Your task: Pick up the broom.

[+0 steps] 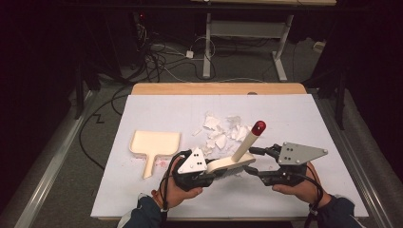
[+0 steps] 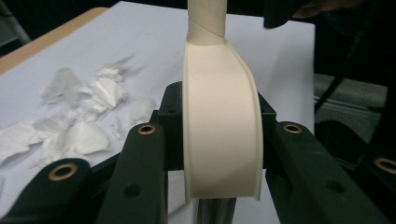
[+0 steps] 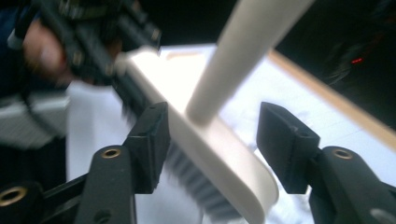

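Left claw (image 1: 216,172), nearest the camera at 6 o'clock on the counter (image 1: 294,118), pinches the cream brush (image 2: 222,126) by its head. Right claw (image 1: 254,161), at 3 o'clock of the brush, stands spread around it without touching. Paper scraps (image 1: 221,130) lie at 12 o'clock; dustpan (image 1: 154,142) at 9 o'clock.

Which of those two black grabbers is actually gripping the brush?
The left gripper: its jaws clamp the brush head. The right gripper's jaws stand apart around the head's other end, not pressing it.
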A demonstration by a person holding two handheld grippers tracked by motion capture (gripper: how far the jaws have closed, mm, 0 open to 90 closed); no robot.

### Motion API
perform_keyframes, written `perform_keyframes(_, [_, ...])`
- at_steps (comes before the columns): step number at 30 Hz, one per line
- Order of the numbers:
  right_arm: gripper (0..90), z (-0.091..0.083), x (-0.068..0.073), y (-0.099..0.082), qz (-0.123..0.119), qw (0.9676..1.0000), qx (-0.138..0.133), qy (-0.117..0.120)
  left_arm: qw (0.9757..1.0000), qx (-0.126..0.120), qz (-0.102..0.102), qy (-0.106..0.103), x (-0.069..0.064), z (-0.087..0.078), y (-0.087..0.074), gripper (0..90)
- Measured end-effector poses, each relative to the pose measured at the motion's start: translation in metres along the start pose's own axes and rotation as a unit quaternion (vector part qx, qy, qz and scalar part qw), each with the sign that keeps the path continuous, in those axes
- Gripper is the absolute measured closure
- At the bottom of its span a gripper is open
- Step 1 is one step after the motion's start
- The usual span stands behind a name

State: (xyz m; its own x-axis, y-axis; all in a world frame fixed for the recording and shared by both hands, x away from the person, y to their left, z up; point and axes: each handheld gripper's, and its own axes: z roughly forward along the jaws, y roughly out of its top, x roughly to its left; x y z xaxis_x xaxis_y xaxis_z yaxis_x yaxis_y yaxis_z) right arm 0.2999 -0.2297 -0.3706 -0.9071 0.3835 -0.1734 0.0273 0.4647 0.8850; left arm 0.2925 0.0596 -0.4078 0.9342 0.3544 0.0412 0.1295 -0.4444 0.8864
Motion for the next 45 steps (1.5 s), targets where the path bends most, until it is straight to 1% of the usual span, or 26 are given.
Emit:
perform_keyframes(1, [40.6, 0.000, -0.002, -0.003, -0.004, 0.9999, 0.010, 0.009, 1.0000, 0.003, 0.005, -0.005, -0.001, 0.000, 0.000, 65.8])
perform_keyframes(3, [39.6, 0.001, -0.007, -0.009, -0.005, 0.9997, 0.017, 0.018, 0.9996, 0.006, 0.011, -0.024, -0.002, 0.000, 0.000, 65.8])
perform_keyframes(5, [38.3, 0.005, -0.012, -0.014, 0.003, 0.9987, 0.030, 0.043, 0.9992, 0.010, 0.022, -0.031, -0.004, 0.001, 0.001, 65.8])
perform_keyframes(6, [37.7, 0.007, -0.014, -0.016, 0.002, 0.9981, 0.036, 0.050, 0.9989, 0.006, 0.021, -0.040, -0.005, 0.001, 0.001, 65.8])
perform_keyframes(8, [37.7, 0.011, -0.015, -0.021, 0.004, 0.9960, 0.043, 0.078, 0.9982, 0.002, 0.023, -0.056, -0.006, 0.002, 0.001, 65.8])
perform_keyframes(10, [37.8, 0.017, -0.015, -0.025, 0.004, 0.9939, 0.048, 0.099, 0.9977, 0.003, 0.026, -0.062, -0.007, 0.003, 0.001, 65.8])
perform_keyframes(15, [53.0, 0.031, -0.012, -0.032, 0.006, 0.9855, 0.048, 0.162, 0.9961, -0.003, 0.020, -0.086, -0.004, 0.005, -0.002, 65.7])
perform_keyframes(18, [55.7, 0.034, -0.012, -0.034, 0.010, 0.9834, 0.038, 0.177, 0.9951, -0.007, 0.015, -0.098, -0.002, 0.006, -0.004, 65.6])
perform_keyframes(19, [56.7, 0.034, -0.012, -0.035, 0.015, 0.9819, 0.037, 0.185, 0.9947, -0.009, 0.014, -0.102, -0.001, 0.006, -0.005, 65.5])
perform_keyframes(21, [59.8, 0.034, -0.011, -0.035, 0.016, 0.9812, 0.032, 0.190, 0.9935, -0.017, 0.007, -0.112, 0.002, 0.006, -0.006, 64.7])
perform_keyframes(23, [67.1, 0.034, -0.010, -0.035, 0.012, 0.9779, 0.030, 0.206, 0.9930, -0.019, -0.002, -0.116, 0.006, 0.006, -0.008, 58.6])
perform_keyframes(24, [67.5, 0.034, -0.008, -0.035, 0.011, 0.9783, 0.030, 0.205, 0.9924, -0.021, -0.001, -0.121, 0.007, 0.005, -0.009, 58.4])
perform_keyframes(25, [68.0, 0.034, -0.007, -0.034, 0.011, 0.9775, 0.028, 0.209, 0.9930, -0.020, 0.000, -0.116, 0.007, 0.005, -0.009, 57.7])
perform_keyframes(26, [68.0, 0.034, -0.007, -0.034, 0.013, 0.9777, 0.029, 0.208, 0.9943, -0.017, 0.001, -0.105, 0.007, 0.005, -0.009, 56.4])
perform_keyframes(28, [68.1, 0.034, -0.006, -0.033, 0.011, 0.9800, 0.036, 0.195, 0.9956, -0.015, 0.000, -0.092, 0.007, 0.005, -0.009, 54.1])
perform_keyframes(31, [68.2, 0.031, -0.005, -0.031, 0.009, 0.9848, 0.041, 0.168, 0.9987, -0.006, -0.003, -0.051, 0.006, 0.003, -0.010, 47.7])
perform_keyframes(32, [68.2, 0.030, -0.004, -0.030, 0.007, 0.9864, 0.042, 0.159, 0.9995, -0.001, 0.000, -0.033, 0.006, 0.002, -0.011, 42.4])
perform_keyframes(33, [68.2, 0.028, -0.004, -0.028, 0.006, 0.9882, 0.044, 0.147, 0.9998, 0.003, 0.004, -0.020, 0.006, -0.001, -0.011, 38.1])
perform_keyframes(34, [68.2, 0.026, -0.005, -0.027, 0.008, 0.9895, 0.045, 0.137, 1.0000, 0.001, 0.005, -0.007, 0.005, -0.004, -0.012, 36.8])
perform_keyframes(35, [68.2, 0.023, -0.006, -0.026, 0.008, 0.9910, 0.046, 0.125, 0.9999, 0.002, 0.002, 0.017, 0.005, -0.007, -0.012, 33.4])
perform_keyframes(37, [68.2, 0.018, -0.008, -0.024, 0.010, 0.9942, 0.051, 0.094, 0.9992, 0.003, 0.004, 0.039, 0.006, -0.013, -0.012, 29.0])
perform_keyframes(39, [68.2, 0.012, -0.010, -0.023, 0.013, 0.9962, 0.053, 0.068, 0.9976, 0.012, 0.009, 0.067, 0.006, -0.018, -0.014, 23.3])
perform_keyframes(41, [68.2, 0.009, -0.014, -0.024, 0.017, 0.9974, 0.054, 0.044, 0.9971, 0.011, 0.010, 0.075, 0.008, -0.022, -0.017, 22.8])
perform_keyframes(42, [68.2, 0.006, -0.015, -0.024, 0.022, 0.9976, 0.056, 0.034, 0.9961, 0.013, 0.011, 0.087, 0.008, -0.024, -0.019, 22.1])
perform_keyframes(44, [68.2, 0.002, -0.016, -0.026, 0.018, 0.9977, 0.064, 0.007, 0.9945, 0.014, 0.006, 0.103, 0.010, -0.027, -0.024, 27.3])
perform_keyframes(45, [68.2, 0.000, -0.017, -0.027, 0.022, 0.9976, 0.066, -0.002, 0.9928, 0.014, 0.007, 0.119, 0.011, -0.029, -0.026, 29.3])
